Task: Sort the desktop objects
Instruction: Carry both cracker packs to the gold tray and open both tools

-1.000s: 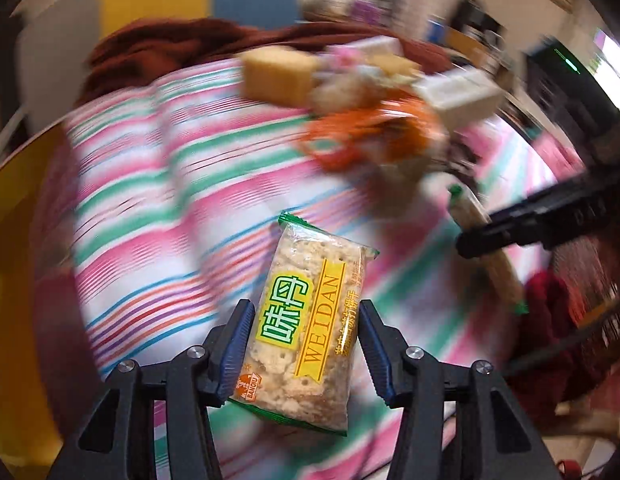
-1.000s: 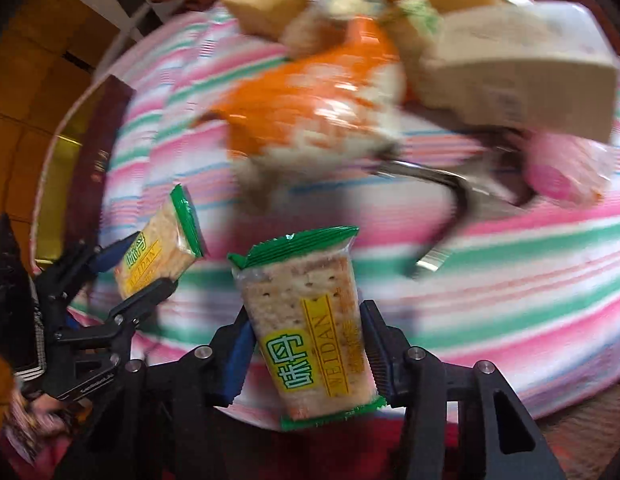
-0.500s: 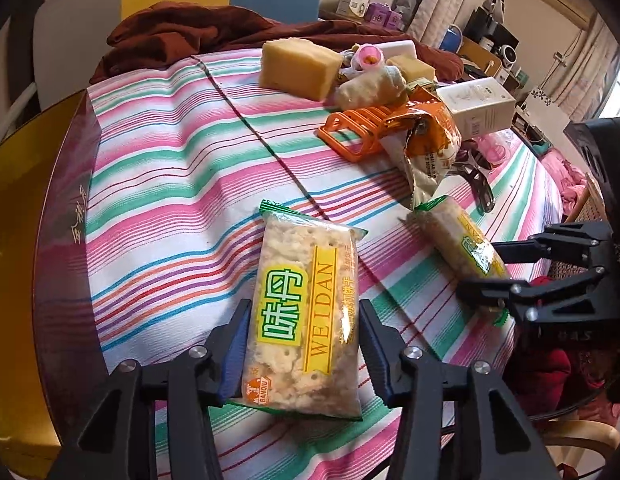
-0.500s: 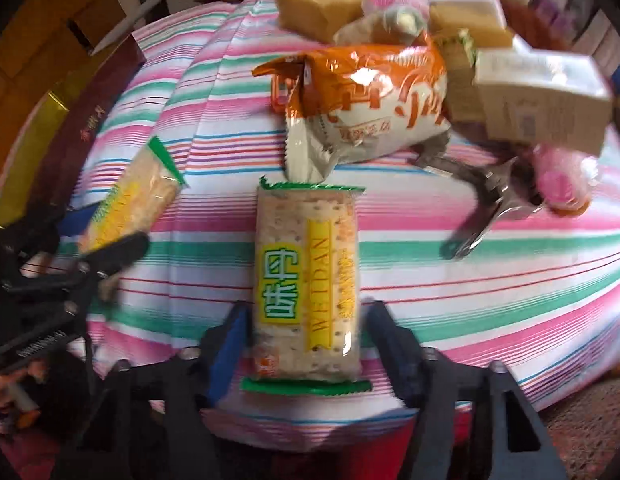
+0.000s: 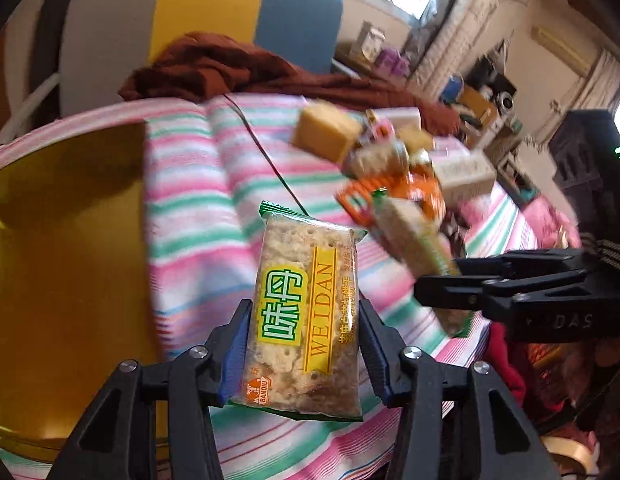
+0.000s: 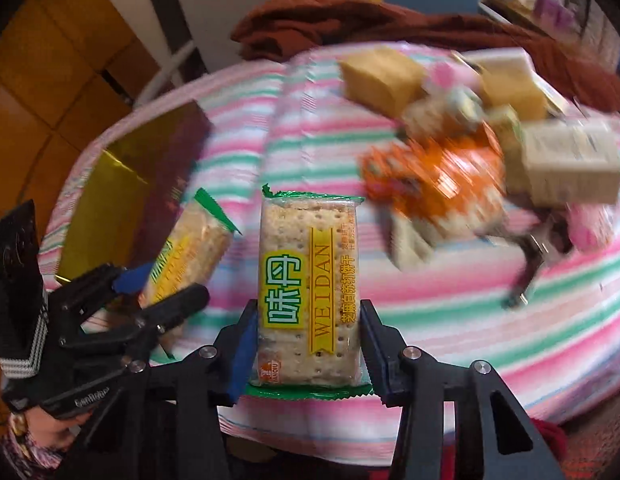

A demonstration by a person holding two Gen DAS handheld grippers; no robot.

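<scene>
My left gripper [image 5: 303,344] is shut on a Weidan cracker pack [image 5: 305,312] with a green edge, held above the striped tablecloth [image 5: 197,200] beside a gold box [image 5: 65,248]. My right gripper [image 6: 305,344] is shut on a second, matching cracker pack [image 6: 307,292]. Each view shows the other gripper: the right one [image 5: 510,292] at the right edge with its pack [image 5: 414,236], the left one [image 6: 121,304] at lower left with its pack [image 6: 189,248], close to the gold box [image 6: 121,200].
A blurred heap at the far right of the table holds an orange snack bag [image 6: 434,184], yellow blocks [image 6: 382,76], a beige carton [image 6: 570,164], a pink item [image 6: 590,224] and metal pliers [image 6: 530,268]. A brown cloth [image 5: 213,68] lies at the back edge.
Both grippers have lifted and swung left with their cracker packs, toward the gold box. The view has tilted up and the heap is now blurred.
</scene>
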